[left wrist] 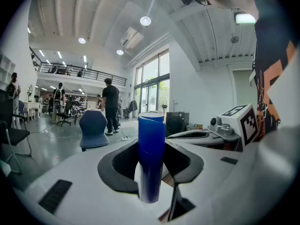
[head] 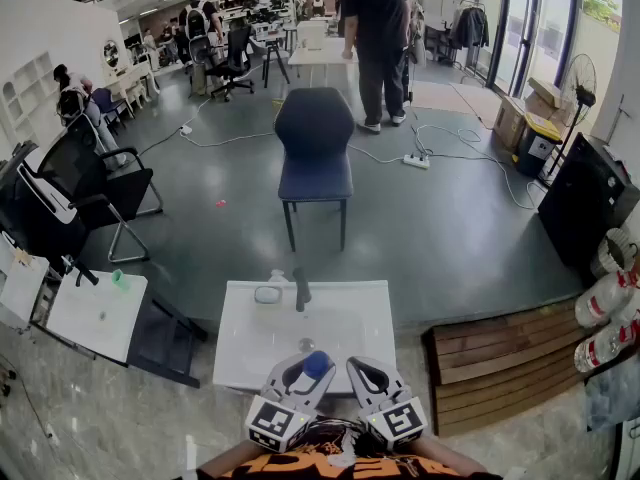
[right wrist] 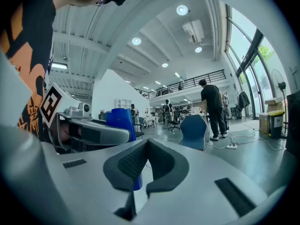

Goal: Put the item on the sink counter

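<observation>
1. A blue chair (head: 314, 148) is standing well ahead of the jaws
2. A person in black (head: 378, 43) is standing farther ahead, slightly to the right
3. A black office chair (head: 85, 183) is sitting well off to the jaws' left
4. A power strip (head: 416, 161) is lying on the floor, ahead and right
5. Wooden boards (head: 500, 363) are lying on the floor to the jaws' right
</observation>
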Demonstrator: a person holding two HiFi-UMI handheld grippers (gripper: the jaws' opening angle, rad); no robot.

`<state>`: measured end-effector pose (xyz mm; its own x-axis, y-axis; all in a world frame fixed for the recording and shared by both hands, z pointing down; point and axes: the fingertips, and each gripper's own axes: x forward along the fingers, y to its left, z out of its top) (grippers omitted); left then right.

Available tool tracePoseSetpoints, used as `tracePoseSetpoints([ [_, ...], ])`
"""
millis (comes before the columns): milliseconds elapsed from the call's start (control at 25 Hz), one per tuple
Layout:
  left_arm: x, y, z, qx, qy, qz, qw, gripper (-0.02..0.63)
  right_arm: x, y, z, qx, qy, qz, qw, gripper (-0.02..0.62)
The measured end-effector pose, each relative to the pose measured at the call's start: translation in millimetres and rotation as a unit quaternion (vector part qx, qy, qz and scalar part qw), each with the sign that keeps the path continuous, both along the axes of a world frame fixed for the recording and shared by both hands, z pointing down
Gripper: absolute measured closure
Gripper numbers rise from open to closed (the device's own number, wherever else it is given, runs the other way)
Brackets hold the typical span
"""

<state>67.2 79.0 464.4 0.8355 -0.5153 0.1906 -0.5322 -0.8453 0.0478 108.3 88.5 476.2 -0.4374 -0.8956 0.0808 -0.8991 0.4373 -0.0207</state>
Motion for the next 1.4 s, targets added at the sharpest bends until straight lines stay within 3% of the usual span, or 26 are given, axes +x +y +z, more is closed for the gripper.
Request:
tracePoseSetpoints([
  [600, 2, -3, 2, -0.001, 0.001, 0.001, 1.0000, 0.445, -1, -4, -3, 0.012, -0.012, -0.003, 1.000, 0.581],
  [920, 3, -10, 2, -0.008, 0.004, -0.001, 1.0000, 0.445, 1, -10, 3, -0.016, -0.020, -0.003, 1.000, 0.581],
  [1400, 1, -34, 2, -0.011, 0.001, -0.005, 0.9999, 0.445, 2, -36, -2, -0.012, -0.009, 0.002, 1.000, 0.581],
])
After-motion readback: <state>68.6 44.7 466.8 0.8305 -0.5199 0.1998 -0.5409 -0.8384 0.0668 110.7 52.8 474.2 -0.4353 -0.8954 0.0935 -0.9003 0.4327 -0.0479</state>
